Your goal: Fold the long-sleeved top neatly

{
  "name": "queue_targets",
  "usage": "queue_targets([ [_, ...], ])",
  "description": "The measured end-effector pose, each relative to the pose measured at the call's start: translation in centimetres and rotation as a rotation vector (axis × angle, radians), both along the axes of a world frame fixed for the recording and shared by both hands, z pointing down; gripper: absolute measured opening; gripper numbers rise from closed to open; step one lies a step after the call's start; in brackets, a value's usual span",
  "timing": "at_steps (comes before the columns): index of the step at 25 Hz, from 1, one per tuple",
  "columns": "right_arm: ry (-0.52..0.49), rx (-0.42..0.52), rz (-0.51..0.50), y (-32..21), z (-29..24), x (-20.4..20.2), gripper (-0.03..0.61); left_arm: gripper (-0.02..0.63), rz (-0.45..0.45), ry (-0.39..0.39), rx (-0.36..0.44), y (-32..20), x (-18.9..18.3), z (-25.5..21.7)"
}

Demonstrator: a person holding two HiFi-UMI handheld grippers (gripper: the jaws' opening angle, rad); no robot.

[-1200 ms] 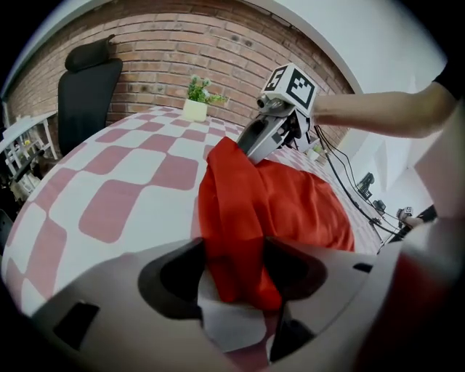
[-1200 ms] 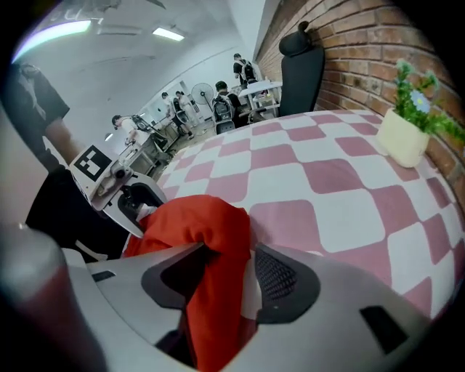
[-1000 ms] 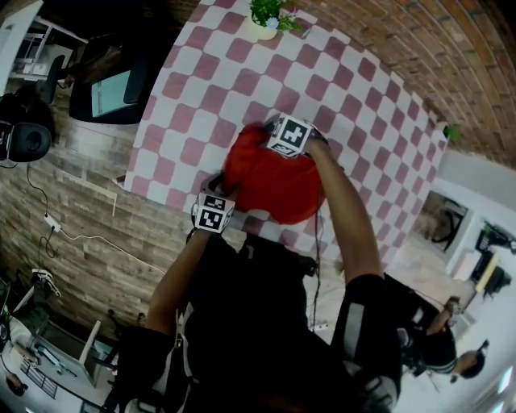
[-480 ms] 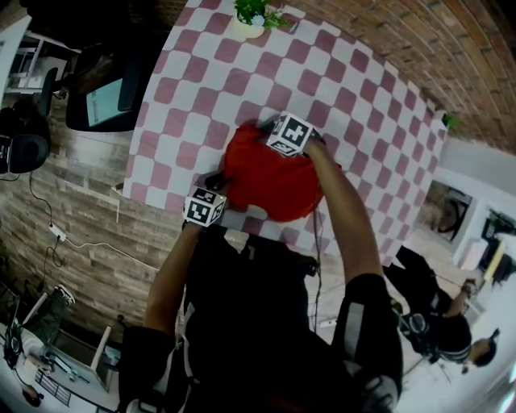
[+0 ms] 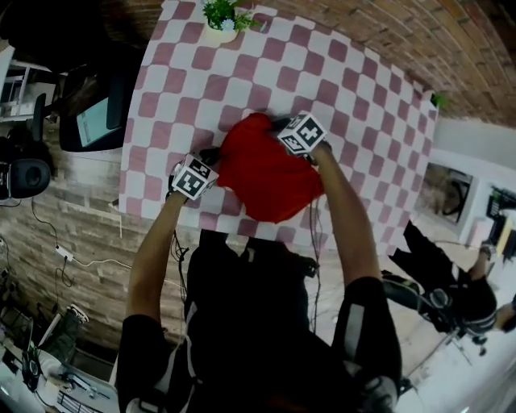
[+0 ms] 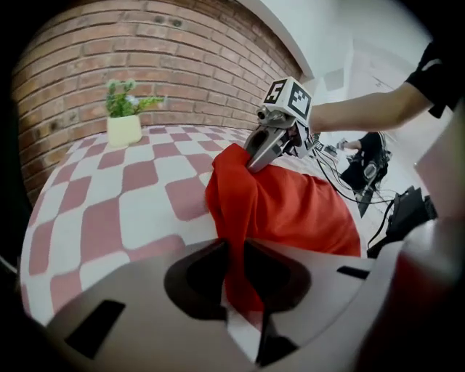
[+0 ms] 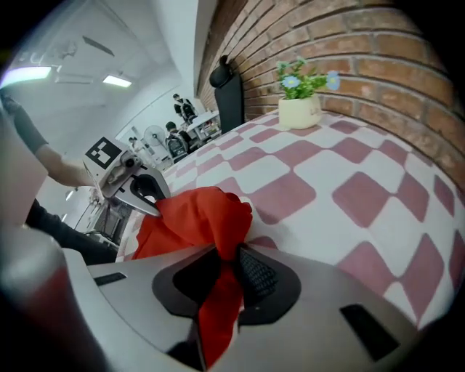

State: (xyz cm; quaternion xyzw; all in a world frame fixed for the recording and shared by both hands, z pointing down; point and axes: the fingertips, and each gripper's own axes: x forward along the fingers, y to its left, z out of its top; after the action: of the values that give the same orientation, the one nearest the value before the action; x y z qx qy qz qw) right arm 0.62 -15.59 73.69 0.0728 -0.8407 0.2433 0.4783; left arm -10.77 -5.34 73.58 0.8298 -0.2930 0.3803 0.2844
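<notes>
Head view: forearm (image 5: pixel 343 214) covers top (image 5: pixel 262 173) edge

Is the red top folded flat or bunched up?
Bunched, not folded. The red top lies crumpled on the checked table; the left gripper and right gripper have just closed on it.

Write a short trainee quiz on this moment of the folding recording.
1. True or false: the left tool is empty.
2. What stands at the far edge of the checkered table? A) potted plant B) mug C) lamp
3. Name the thing that the right tool grips.
Key: 1 false: its jaws, which have just been closing, pinch the red top. 2 A. 3 the red top; these jaws have just been closing too.
</notes>
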Motion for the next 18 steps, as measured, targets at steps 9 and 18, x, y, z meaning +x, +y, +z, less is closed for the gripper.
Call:
queue_targets([
  [9, -0.026, 0.012, 0.363, -1.9, -0.3, 11.1, 0.067, 0.063, 0.347, -0.075, 0.055, -8.7, 7.0, -0.5],
  [18, -0.055, 0.024, 0.620, 0.2, -0.7, 20.4, 0.067, 0.063, 0.619, -0.123, 0.098, -12.6, 16.1, -0.8],
])
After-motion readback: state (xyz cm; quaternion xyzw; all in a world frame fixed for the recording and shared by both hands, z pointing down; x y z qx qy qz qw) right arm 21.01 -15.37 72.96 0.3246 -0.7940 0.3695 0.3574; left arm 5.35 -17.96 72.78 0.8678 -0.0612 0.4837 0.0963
